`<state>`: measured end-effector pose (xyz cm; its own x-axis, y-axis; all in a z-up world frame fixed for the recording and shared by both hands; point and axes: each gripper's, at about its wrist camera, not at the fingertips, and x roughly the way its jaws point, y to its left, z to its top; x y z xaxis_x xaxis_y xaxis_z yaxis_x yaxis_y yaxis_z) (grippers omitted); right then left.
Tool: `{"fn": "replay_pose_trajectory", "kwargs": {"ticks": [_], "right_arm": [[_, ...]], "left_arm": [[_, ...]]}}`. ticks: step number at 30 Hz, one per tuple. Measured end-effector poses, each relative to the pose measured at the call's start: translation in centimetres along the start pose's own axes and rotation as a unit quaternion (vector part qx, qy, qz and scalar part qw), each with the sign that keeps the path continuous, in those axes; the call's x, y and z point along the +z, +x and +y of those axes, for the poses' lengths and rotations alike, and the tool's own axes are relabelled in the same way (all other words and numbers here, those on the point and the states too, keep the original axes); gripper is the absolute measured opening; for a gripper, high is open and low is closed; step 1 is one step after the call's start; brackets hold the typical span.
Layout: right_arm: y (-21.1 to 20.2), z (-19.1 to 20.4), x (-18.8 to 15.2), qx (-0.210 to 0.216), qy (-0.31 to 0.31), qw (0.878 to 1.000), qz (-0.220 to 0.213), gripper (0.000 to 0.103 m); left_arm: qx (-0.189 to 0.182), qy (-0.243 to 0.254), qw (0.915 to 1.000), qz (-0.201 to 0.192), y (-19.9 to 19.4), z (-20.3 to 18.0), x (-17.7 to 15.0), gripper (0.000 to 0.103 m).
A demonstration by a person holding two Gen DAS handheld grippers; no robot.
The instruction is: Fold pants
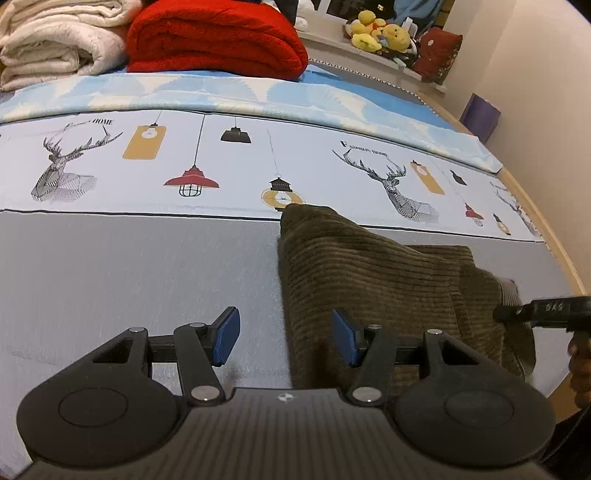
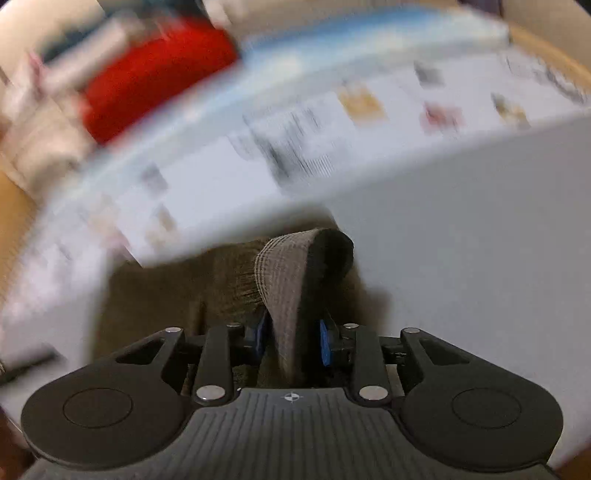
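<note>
The olive-brown corduroy pants [image 1: 388, 280] lie bunched on the grey part of the bed sheet [image 1: 129, 266], right of centre. My left gripper [image 1: 284, 338] is open and empty, low over the sheet at the pants' left edge. My right gripper [image 2: 293, 338] is shut on a grey ribbed cuff [image 2: 291, 273] of the pants and lifts it off the heap; that view is motion-blurred. The right gripper also shows in the left wrist view [image 1: 517, 312] at the pants' right end.
A red folded blanket [image 1: 218, 37] and a cream blanket [image 1: 59, 44] sit at the bed's far side. Yellow plush toys [image 1: 380, 33] stand on a ledge behind. The bed's wooden edge [image 1: 554, 236] and a wall run along the right.
</note>
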<state>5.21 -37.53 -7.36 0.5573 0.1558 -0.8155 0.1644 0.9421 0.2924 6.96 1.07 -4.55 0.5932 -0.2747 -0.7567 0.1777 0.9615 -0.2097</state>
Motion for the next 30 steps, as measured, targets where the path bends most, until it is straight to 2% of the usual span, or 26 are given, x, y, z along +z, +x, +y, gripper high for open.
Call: {"fn": "replay_pose_trajectory", "kwargs": {"ticks": [4, 7, 9, 12, 14, 15, 16, 17, 18, 19, 21, 23, 26, 28, 30], "right_arm": [[-1.9, -0.6, 0.1, 0.003, -0.001, 0.999, -0.049, 0.039], [-3.6, -1.3, 0.3, 0.012, 0.007, 0.996, -0.092, 0.040], [-3.6, -2.1, 0.4, 0.036, 0.010, 0.996, -0.085, 0.044], [-1.8, -2.1, -0.7, 0.045, -0.007, 0.999, -0.022, 0.059], [-0.3, -1.7, -1.3, 0.032, -0.027, 0.999, 0.018, 0.064], [0.3, -1.4, -1.5, 0.018, -0.034, 0.999, 0.027, 0.070], [0.9, -1.5, -1.7, 0.003, -0.034, 0.999, 0.033, 0.079], [1.1, -1.6, -1.6, 0.001, -0.028, 0.999, 0.040, 0.084], [1.3, -1.8, -1.6, 0.010, -0.017, 0.999, 0.048, 0.086], [1.3, -2.0, -1.4, 0.013, -0.005, 0.999, 0.049, 0.085], [1.2, -1.7, -1.3, 0.006, -0.007, 0.999, 0.047, 0.085], [1.1, -1.3, -1.2, 0.006, -0.014, 0.999, 0.039, 0.085], [1.0, -1.1, -1.3, 0.006, -0.020, 0.999, 0.036, 0.083], [1.5, -1.2, -1.3, 0.008, -0.021, 0.999, 0.038, 0.081], [1.4, -1.2, -1.6, 0.012, -0.024, 0.999, 0.037, 0.077]], "left_arm": [[-0.012, -0.003, 0.9999, 0.008, -0.7, -0.1, 0.8, 0.060], [-0.027, 0.046, 0.9983, 0.024, -1.0, -0.7, 1.8, 0.060], [-0.044, 0.087, 0.9946, 0.035, -0.9, -1.7, 2.2, 0.058], [-0.107, 0.151, 0.9812, 0.056, -0.5, -3.3, 1.9, 0.047], [-0.153, 0.185, 0.9667, 0.089, 0.6, -4.0, 0.2, 0.040], [-0.146, 0.209, 0.9570, 0.139, 2.5, -4.3, -1.4, 0.035], [-0.114, 0.234, 0.9482, 0.182, 4.3, -4.6, -2.9, 0.036], [-0.092, 0.256, 0.9407, 0.204, 5.3, -4.9, -3.7, 0.036], [-0.092, 0.267, 0.9378, 0.202, 5.5, -5.1, -3.6, 0.035], [-0.099, 0.260, 0.9376, 0.208, 5.5, -5.1, -3.0, 0.034], [-0.116, 0.231, 0.9433, 0.208, 5.2, -4.3, -1.7, 0.034], [-0.114, 0.218, 0.9556, 0.162, 4.2, -3.8, -0.4, 0.034], [-0.128, 0.159, 0.9759, 0.078, 3.2, -3.2, 2.4, 0.035], [-0.129, 0.144, 0.9805, 0.035, 3.3, -3.6, 3.7, 0.035], [-0.129, 0.152, 0.9799, 0.010, 4.2, -4.4, 4.6, 0.031]]}}
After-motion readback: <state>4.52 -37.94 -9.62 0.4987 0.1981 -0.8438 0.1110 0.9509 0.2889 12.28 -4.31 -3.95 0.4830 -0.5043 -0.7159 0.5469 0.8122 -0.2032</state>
